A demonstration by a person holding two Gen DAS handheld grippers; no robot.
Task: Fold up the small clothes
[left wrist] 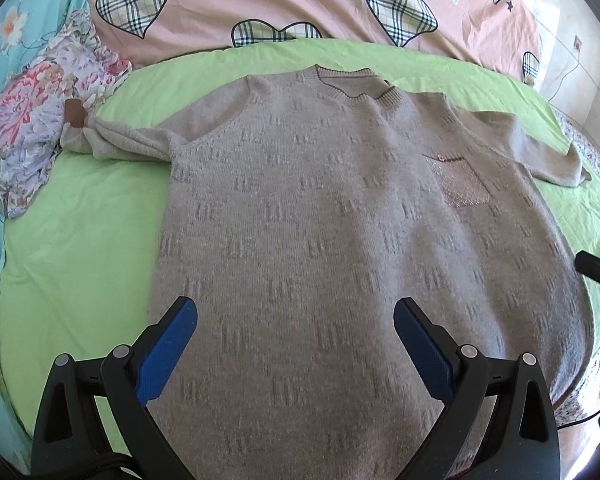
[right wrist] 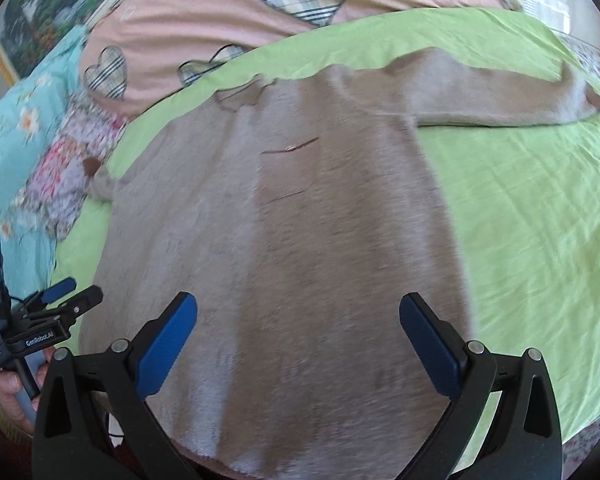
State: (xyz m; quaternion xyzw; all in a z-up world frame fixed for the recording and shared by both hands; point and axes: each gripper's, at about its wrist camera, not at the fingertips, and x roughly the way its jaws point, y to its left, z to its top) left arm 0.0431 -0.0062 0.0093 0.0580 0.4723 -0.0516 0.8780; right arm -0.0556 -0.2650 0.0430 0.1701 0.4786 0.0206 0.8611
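A grey-beige knitted sweater (left wrist: 320, 208) lies flat, front up, on a green sheet (left wrist: 80, 220), neck away from me, both sleeves spread out. It has a chest pocket (left wrist: 460, 180). My left gripper (left wrist: 296, 316) is open and empty, above the sweater's lower body near the hem. In the right wrist view the same sweater (right wrist: 300, 240) is blurred. My right gripper (right wrist: 298, 316) is open and empty above the hem's right part. The left gripper (right wrist: 70, 290) shows at that view's left edge.
A pink quilt with plaid hearts (left wrist: 300, 0) lies beyond the sweater. A floral garment (left wrist: 40, 140) sits at the left by the left sleeve cuff. A blue floral bedsheet (left wrist: 4, 40) is at the far left. The bed's edge and floor (left wrist: 580, 60) are at the right.
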